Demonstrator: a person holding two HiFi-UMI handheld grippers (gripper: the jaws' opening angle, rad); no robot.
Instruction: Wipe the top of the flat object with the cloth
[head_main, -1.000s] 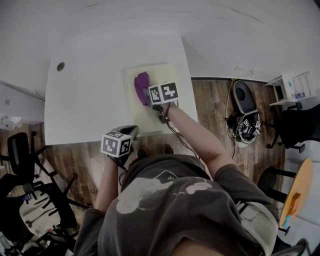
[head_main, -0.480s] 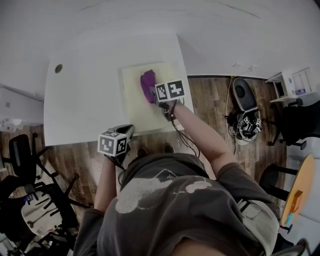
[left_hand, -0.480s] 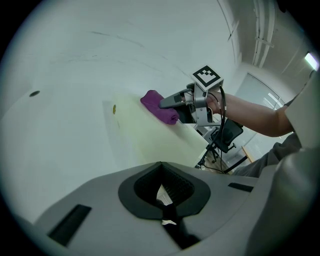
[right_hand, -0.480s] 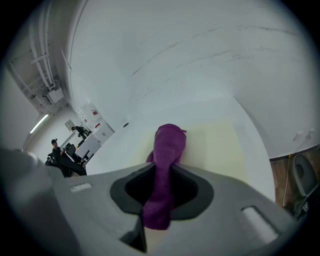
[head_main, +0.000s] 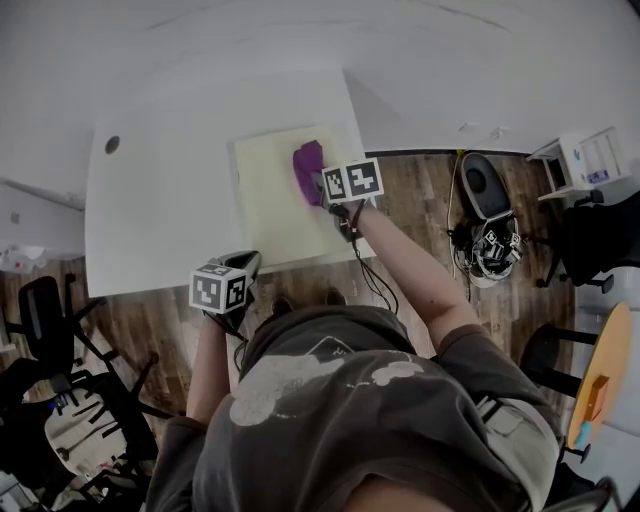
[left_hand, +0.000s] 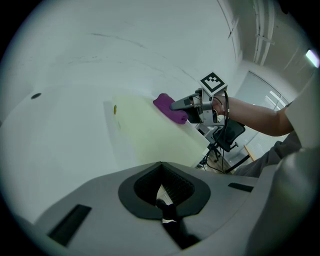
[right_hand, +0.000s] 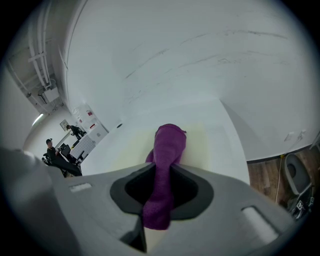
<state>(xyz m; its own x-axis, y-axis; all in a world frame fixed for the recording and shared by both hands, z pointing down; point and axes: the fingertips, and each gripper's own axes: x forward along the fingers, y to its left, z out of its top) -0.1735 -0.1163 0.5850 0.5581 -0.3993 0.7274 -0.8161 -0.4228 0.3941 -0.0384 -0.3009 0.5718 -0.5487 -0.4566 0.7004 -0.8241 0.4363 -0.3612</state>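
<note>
A pale yellow flat board lies on the white table, towards its right end. My right gripper is shut on a purple cloth and holds it down on the board's far right part. In the right gripper view the cloth runs out between the jaws onto the board. The left gripper view shows the cloth and board from the side. My left gripper hangs at the table's near edge, shut, holding nothing.
A round cable hole sits at the table's far left. A white wall rises behind the table. Black office chairs stand on the wood floor at left. A dark chair and a round wooden table are at right.
My right gripper has slid the purple cloth across the board towards its right side. The left gripper has stayed at the table's near edge.
</note>
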